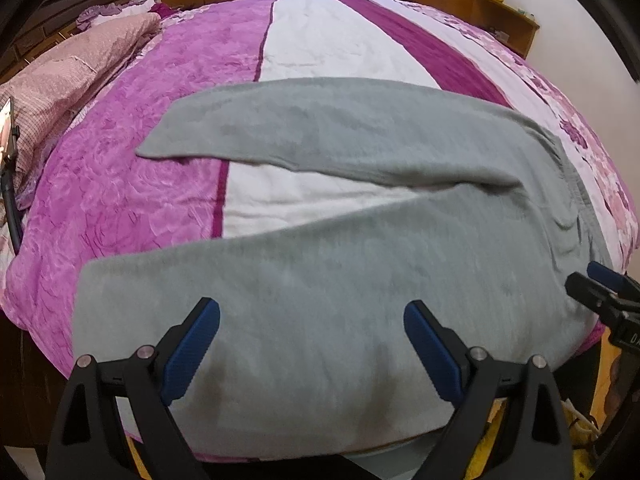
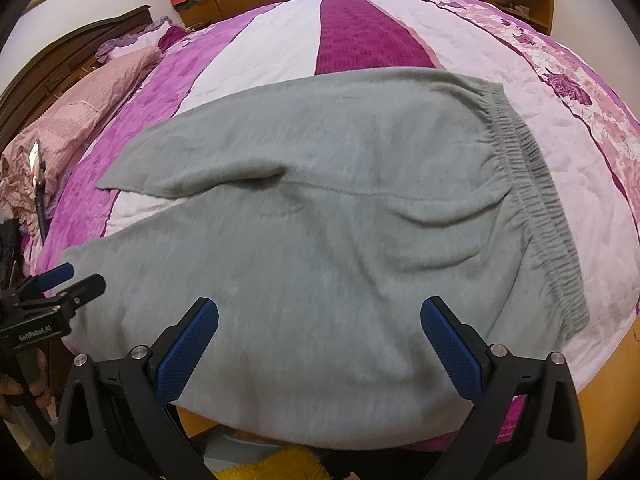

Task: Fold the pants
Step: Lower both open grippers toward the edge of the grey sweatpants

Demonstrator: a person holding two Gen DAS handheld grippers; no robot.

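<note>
Both grippers' jaws spread (nothing held) | left gripper reads "GenRobot.AI" | pants flat on bedspread

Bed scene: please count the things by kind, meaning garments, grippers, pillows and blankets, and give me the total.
Garments: 1, the grey pants spread flat on the bed.
Grippers: 2, the left gripper and the right gripper, both with jaws open above the pants.
Pillows: 1, the pink pillow at the headboard side.
Blankets: 1, the purple and white striped blanket.
Total: 5.
</note>
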